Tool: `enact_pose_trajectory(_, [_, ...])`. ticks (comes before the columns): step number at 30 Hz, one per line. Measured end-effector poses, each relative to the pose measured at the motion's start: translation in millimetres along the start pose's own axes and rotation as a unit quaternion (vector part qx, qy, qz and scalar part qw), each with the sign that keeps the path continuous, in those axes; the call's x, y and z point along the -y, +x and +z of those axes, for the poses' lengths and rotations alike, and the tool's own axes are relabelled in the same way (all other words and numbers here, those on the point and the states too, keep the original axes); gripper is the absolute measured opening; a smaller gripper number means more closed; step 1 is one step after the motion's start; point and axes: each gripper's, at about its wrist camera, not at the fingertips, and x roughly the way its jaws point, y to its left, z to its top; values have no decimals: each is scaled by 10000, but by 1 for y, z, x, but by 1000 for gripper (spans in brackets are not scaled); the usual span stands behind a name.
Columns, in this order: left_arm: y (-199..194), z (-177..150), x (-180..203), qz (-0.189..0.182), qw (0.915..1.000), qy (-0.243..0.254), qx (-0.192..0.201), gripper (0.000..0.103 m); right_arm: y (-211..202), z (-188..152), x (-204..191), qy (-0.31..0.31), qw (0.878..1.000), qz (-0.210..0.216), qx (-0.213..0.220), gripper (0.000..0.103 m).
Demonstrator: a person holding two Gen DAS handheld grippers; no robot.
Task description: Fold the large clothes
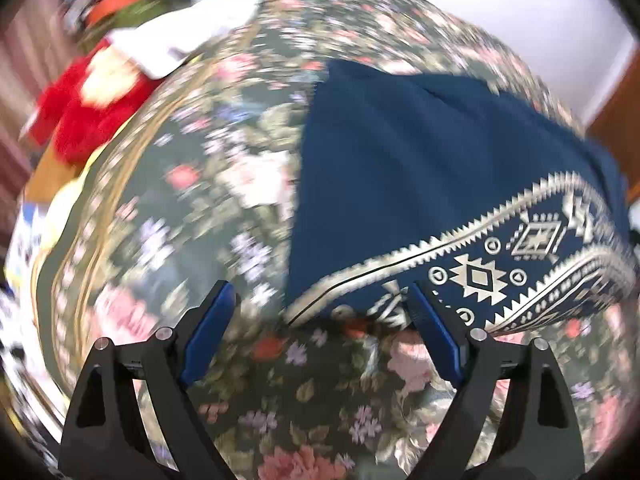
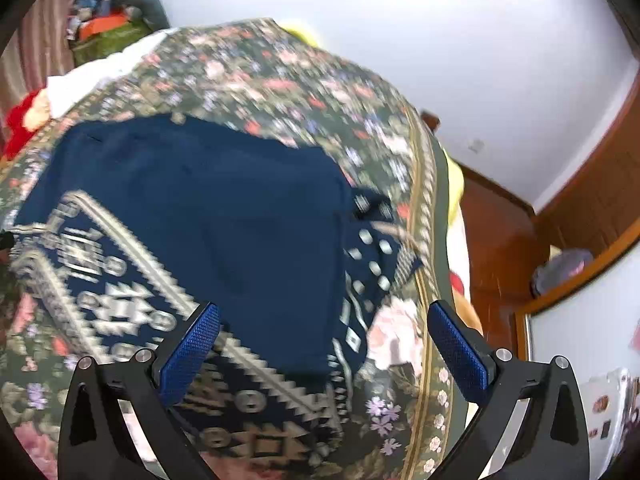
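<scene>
A navy garment (image 1: 408, 184) with a cream geometric border lies flat on a floral bedspread (image 1: 192, 208). My left gripper (image 1: 320, 300) is open and empty, hovering over the garment's near left corner, its right finger over the patterned hem. In the right wrist view the same garment (image 2: 224, 216) lies spread out, with a patterned part (image 2: 372, 256) bunched at its right edge. My right gripper (image 2: 324, 320) is open and empty above the garment's near right part, over the bedspread (image 2: 288, 80).
A red plush item (image 1: 84, 120) and a white cloth (image 1: 176, 36) lie at the bed's far left. A pile of things (image 2: 108, 20) sits by the wall. A wooden door and trim (image 2: 592, 200) stand to the right of the bed.
</scene>
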Motion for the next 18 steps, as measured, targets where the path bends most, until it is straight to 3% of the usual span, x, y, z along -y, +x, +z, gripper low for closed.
enact_pose_trajectory(4, [-9, -8, -22, -457, 9957, -797, -83, 88, -23, 16, -23, -96, 9987, 395, 307, 103])
enact_pose_trajectory(8, [-6, -19, -26, -1116, 9843, -1328, -336, 88, -31, 27, -52, -217, 9958, 811, 366, 103])
enact_pose_trajectory(11, [3, -22, -19, -1751, 9687, -1670, -561, 88, -23, 32, -77, -417, 9943, 949, 268, 103])
enact_pose_trajectory(18, [34, -21, -1, -3075, 9174, -2327, -979, 88, 18, 18, -111, -825, 9921, 915, -237, 103])
